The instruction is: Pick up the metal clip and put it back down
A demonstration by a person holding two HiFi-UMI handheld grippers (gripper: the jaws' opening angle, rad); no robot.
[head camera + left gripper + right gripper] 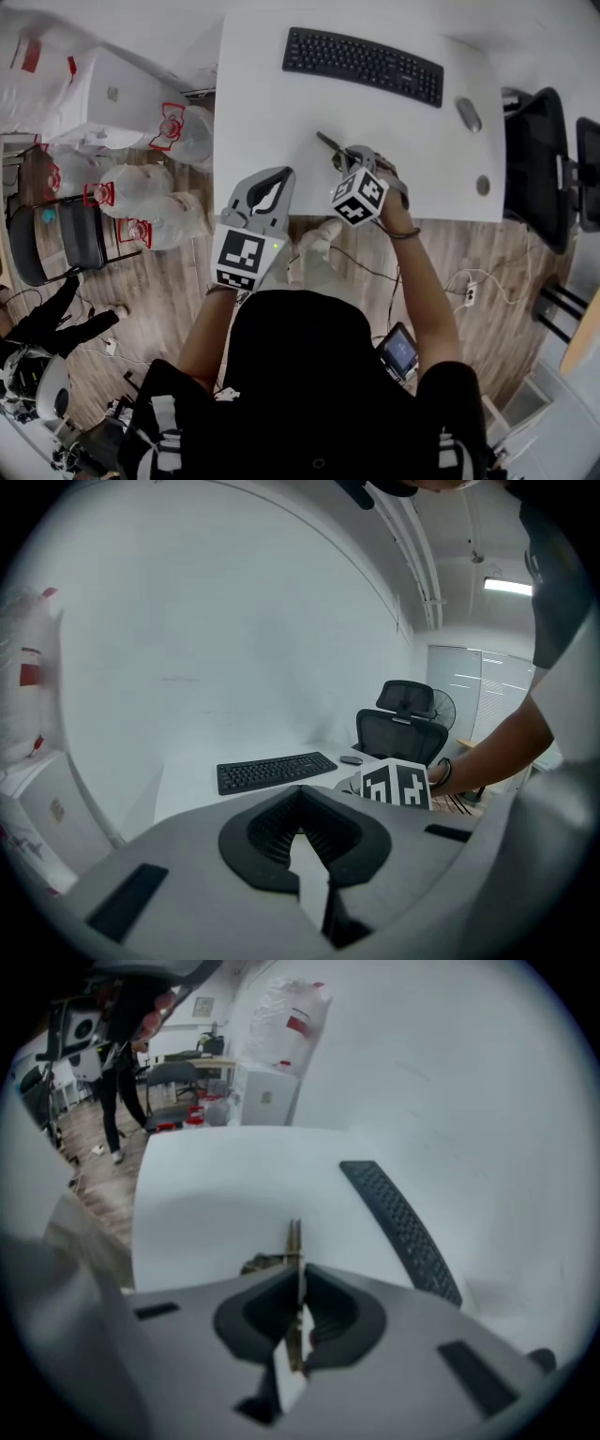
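The metal clip is a thin dark strip that sticks out up and to the left from my right gripper, which is shut on it near the front of the white table. In the right gripper view the clip runs edge-on between the jaws and pokes out past my right gripper over the tabletop. Whether the clip touches the table I cannot tell. My left gripper sits at the table's front edge, left of the right one. In its own view my left gripper is shut with nothing in it.
A black keyboard lies at the back of the table, with a grey mouse to its right. A black office chair stands off the table's right side. Plastic bags and a white box crowd the floor on the left.
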